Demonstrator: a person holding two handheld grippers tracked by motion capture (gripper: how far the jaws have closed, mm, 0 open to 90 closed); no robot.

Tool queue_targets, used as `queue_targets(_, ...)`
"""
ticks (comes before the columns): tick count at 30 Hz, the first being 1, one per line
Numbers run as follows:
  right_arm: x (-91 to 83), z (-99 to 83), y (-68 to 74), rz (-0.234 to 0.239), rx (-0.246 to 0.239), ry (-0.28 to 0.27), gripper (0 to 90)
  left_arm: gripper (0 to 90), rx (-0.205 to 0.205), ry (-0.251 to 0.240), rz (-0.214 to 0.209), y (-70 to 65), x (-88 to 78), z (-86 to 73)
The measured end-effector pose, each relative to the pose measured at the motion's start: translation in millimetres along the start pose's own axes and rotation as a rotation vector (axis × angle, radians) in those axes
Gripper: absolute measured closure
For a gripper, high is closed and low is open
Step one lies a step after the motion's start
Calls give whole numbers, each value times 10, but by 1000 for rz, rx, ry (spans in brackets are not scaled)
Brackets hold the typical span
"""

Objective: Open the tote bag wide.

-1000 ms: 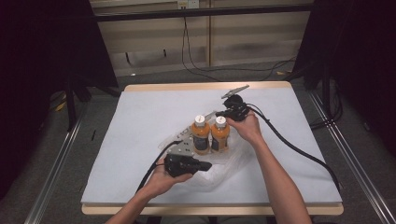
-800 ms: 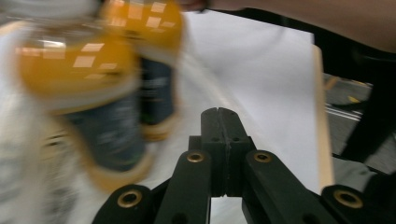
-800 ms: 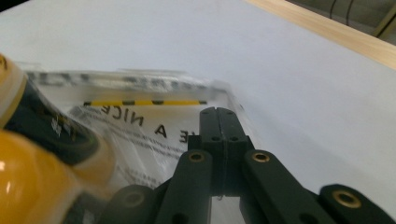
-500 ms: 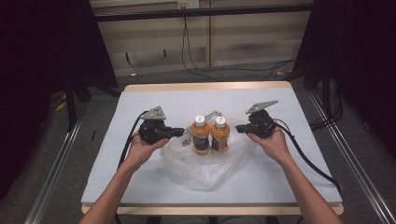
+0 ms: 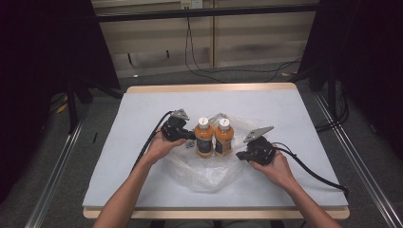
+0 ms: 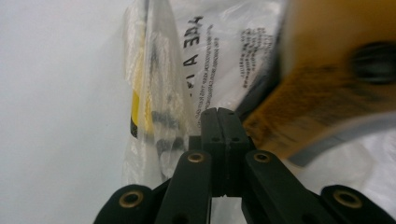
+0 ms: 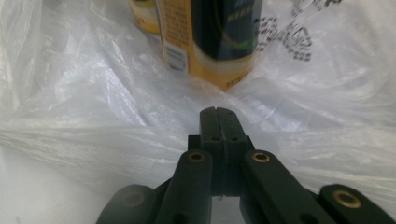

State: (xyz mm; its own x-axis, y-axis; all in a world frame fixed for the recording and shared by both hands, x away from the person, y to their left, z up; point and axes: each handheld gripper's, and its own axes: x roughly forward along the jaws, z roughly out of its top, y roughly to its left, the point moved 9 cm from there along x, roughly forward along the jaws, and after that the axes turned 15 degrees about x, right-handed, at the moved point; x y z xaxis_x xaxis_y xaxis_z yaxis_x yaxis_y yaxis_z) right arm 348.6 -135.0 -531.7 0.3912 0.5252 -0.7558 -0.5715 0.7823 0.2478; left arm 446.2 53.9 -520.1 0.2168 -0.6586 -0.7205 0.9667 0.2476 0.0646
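Note:
Two orange drink bottles [image 5: 204, 138] [image 5: 224, 137] with white caps stand side by side on a crumpled clear plastic bag [image 5: 206, 175] at the middle of the table. My left gripper [image 5: 189, 137] is at the left bottle's side, low by the bag's edge. Its jaws are shut [image 6: 217, 113], with the printed bag [image 6: 159, 88] and the blurred orange bottle [image 6: 327, 88] just beyond the tips. My right gripper [image 5: 239, 156] is at the right bottle's base. It too is shut [image 7: 218, 111], over rumpled plastic [image 7: 93, 107], facing a bottle's label [image 7: 210, 42]. Nothing shows between either pair of jaws.
A pale sheet [image 5: 142, 109] covers the wooden table [image 5: 214, 87]. Black cables [image 5: 313, 171] trail from both grippers across it. Dark curtains and metal rails flank the table, and wires lie on the floor behind.
One second ago the left hand was at the front and the right behind the bottles. They swung out to either side, and have now closed in low on the bottles and bag.

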Motion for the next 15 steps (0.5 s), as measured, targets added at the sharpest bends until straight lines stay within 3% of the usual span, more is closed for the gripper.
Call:
queue_targets(4, 61, -81, -12, -13, -9, 22, 900, 900, -35, 34, 27, 110, 139, -71)
queue_targets(5, 61, -95, -11, -6, -7, 21, 900, 900, -61, 35, 40, 133, 170, -84)
queue_targets(6, 60, -103, -13, -4, -6, 15, 900, 900, -56, 49, 43, 167, 192, -122)
queue_targets(7, 45, -116, -23, -9, -10, 14, 900, 900, -95, 34, 52, 170, 234, -130)
queue_targets(9, 31, -130, -26, -18, -15, 18, 900, 900, -77, 48, 53, 218, 208, -166)
queue_targets(11, 4, -162, -32, -16, -21, 14, 900, 900, -59, 54, 83, 235, 204, -168)
queue_targets(12, -19, -190, -32, -18, -14, 16, 900, 900, -79, 37, 105, 236, 217, -152)
queue_targets(15, -96, -276, -49, -22, -12, 17, 900, 900, -97, 38, 103, 271, 197, -174)
